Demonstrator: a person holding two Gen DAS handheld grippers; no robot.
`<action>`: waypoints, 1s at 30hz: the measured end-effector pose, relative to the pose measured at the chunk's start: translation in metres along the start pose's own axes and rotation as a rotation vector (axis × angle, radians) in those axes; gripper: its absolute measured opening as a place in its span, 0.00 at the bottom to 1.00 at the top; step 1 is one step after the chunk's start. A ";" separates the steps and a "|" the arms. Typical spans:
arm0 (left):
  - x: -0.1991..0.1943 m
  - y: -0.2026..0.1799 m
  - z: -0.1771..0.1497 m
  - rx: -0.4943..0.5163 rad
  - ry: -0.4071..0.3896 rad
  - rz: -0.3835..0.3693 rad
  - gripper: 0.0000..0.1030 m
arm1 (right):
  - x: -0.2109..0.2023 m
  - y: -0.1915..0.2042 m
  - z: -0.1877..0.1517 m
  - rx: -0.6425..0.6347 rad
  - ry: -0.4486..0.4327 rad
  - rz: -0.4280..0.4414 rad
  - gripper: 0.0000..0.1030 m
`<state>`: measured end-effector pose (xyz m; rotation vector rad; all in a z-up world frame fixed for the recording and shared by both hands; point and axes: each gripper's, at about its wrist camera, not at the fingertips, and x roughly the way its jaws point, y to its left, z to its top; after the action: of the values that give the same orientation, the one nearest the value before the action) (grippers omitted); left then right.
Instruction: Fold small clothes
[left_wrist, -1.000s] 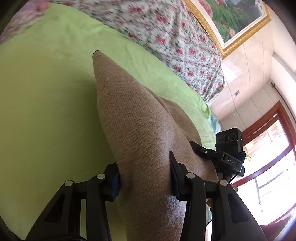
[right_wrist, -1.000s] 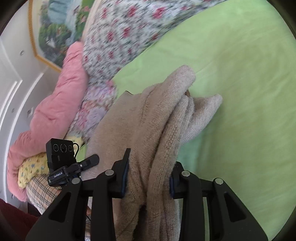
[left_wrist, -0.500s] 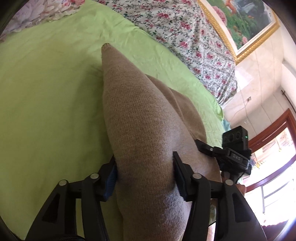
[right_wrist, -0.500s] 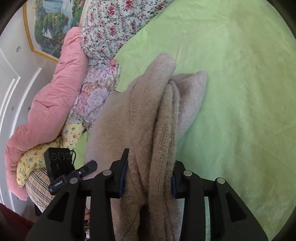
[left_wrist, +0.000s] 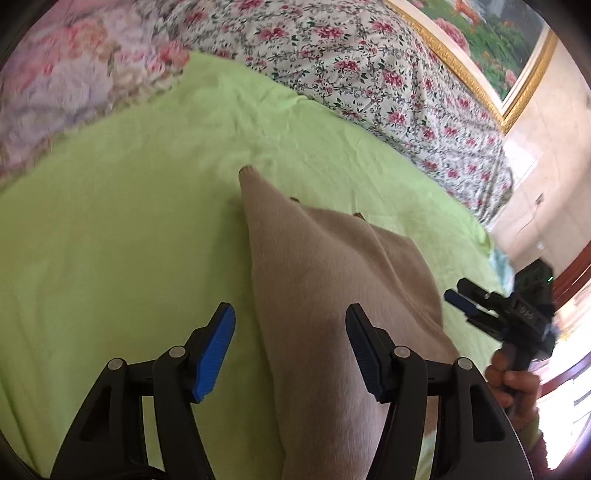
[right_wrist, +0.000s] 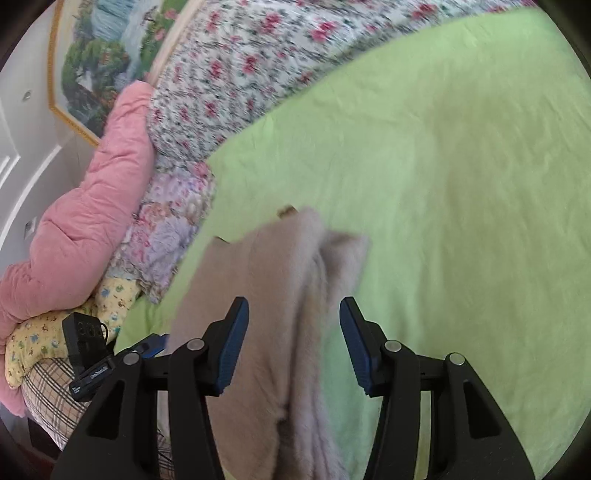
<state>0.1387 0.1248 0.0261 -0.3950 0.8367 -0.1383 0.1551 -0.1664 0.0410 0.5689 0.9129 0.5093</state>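
One beige knit garment (left_wrist: 332, 295) lies on the green bedsheet (left_wrist: 110, 258), doubled over itself, apparently so a fold can settle flat; motion blur makes its layers hard to count. Straddling its near edge, the left tongs (left_wrist: 290, 350) are spread wide and grip nothing. The right tongs (right_wrist: 293, 343) are likewise released, their pads clear of the cloth, probably having let the folded edge drop. Beyond the garment lie one floral quilt (left_wrist: 369, 74) and one pink comforter (right_wrist: 92, 221).
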 end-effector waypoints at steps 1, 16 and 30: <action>0.002 -0.005 0.001 0.021 -0.003 0.033 0.49 | 0.005 0.004 0.003 -0.009 0.007 -0.002 0.50; 0.026 -0.044 -0.012 0.232 0.028 0.133 0.28 | 0.046 0.020 0.036 -0.093 0.026 -0.082 0.10; -0.027 -0.041 -0.047 0.269 -0.018 0.066 0.39 | 0.000 0.000 -0.006 0.011 0.037 -0.068 0.30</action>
<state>0.0867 0.0810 0.0326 -0.1150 0.8005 -0.1831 0.1505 -0.1652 0.0380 0.5376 0.9672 0.4550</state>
